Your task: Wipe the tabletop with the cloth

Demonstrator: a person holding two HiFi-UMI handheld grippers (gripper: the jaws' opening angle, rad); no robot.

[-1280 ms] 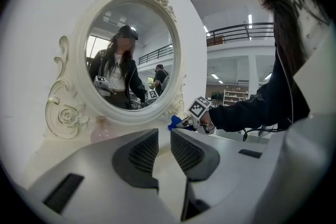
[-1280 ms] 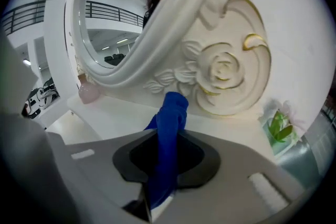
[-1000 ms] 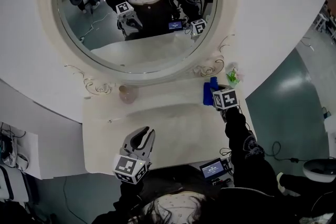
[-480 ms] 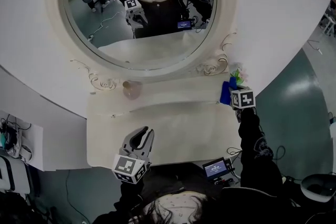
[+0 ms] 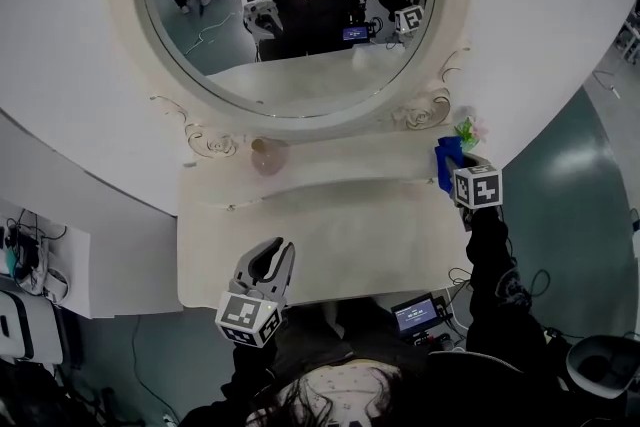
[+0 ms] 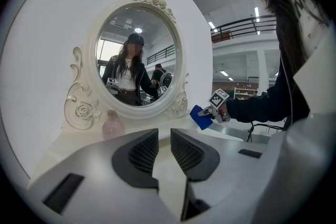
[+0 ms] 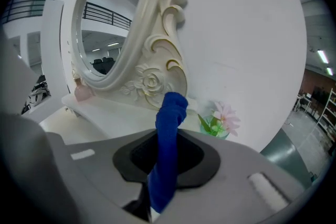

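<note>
Your right gripper (image 7: pixel 168 150) has its fingers clamped on the blue cloth (image 7: pixel 169 123) at the table's (image 5: pixel 340 240) right end; your left gripper (image 6: pixel 164 150) has its fingers slightly apart, empty.

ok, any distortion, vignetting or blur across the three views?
Head view: fisheye bows the tabletop edge, flat lighting, sharp overall. Left gripper view: black corner vignette, mosaic patch at the top. Right gripper view: same vignette, cloth close to the lens, slightly soft.

Left hand-held gripper (image 5: pixel 268 260) is hovering over the table's (image 5: pixel 350 235) front edge, jaws sitting slightly apart with nothing between them. Right arm (image 5: pixel 490 255) is holding outstretched toward the table's back right corner, right hand-held gripper (image 5: pixel 452 165) clamping a blue cloth (image 7: pixel 169 134).
</note>
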